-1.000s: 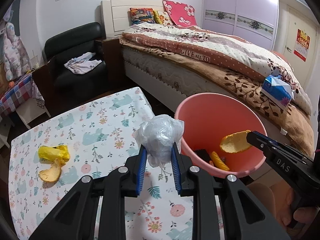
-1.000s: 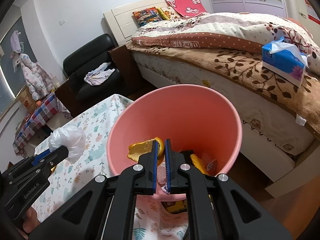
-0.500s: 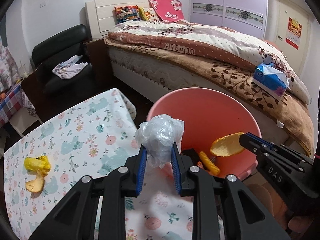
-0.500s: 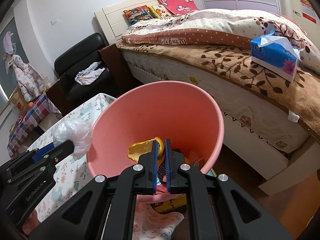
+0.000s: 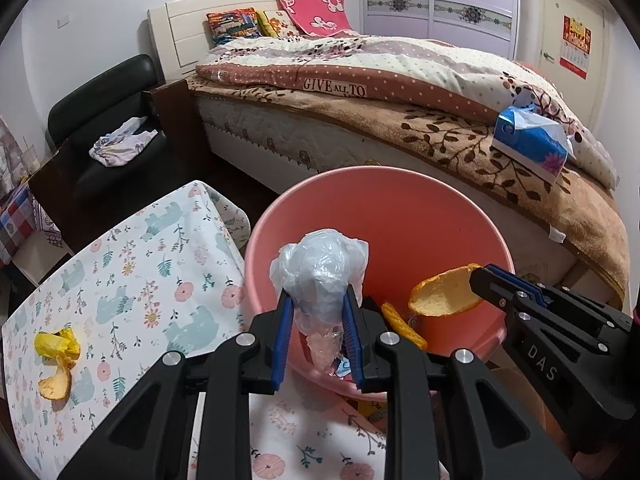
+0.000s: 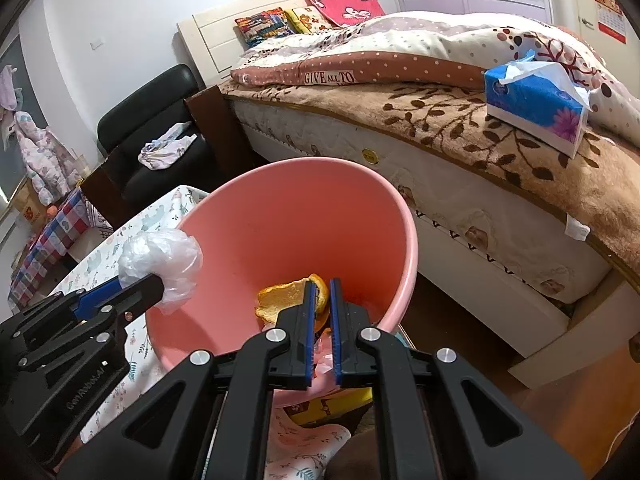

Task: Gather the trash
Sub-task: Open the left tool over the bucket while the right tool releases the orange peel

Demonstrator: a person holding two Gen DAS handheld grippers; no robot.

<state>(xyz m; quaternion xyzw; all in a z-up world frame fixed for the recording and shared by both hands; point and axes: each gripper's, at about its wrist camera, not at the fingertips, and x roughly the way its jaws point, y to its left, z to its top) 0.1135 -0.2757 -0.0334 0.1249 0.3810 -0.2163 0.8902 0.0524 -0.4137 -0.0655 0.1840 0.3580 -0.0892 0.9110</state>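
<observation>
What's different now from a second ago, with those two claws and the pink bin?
The left claw has carried its crumpled plastic bag from above the table edge to over the pink bin. The right claw barely moved. Both grips are unchanged: the bag is still clamped and the orange peel still pinched over the bin. The yellow scrap and peel remain on the table.

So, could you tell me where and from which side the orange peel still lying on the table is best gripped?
Grip the orange peel across its raised curled rim, coming down from above. It lies cupped on the flowered tablecloth, so the thin edge stands up for the fingers. The yellow wrapper crowds its far side, so probably close on the near edge.
</observation>
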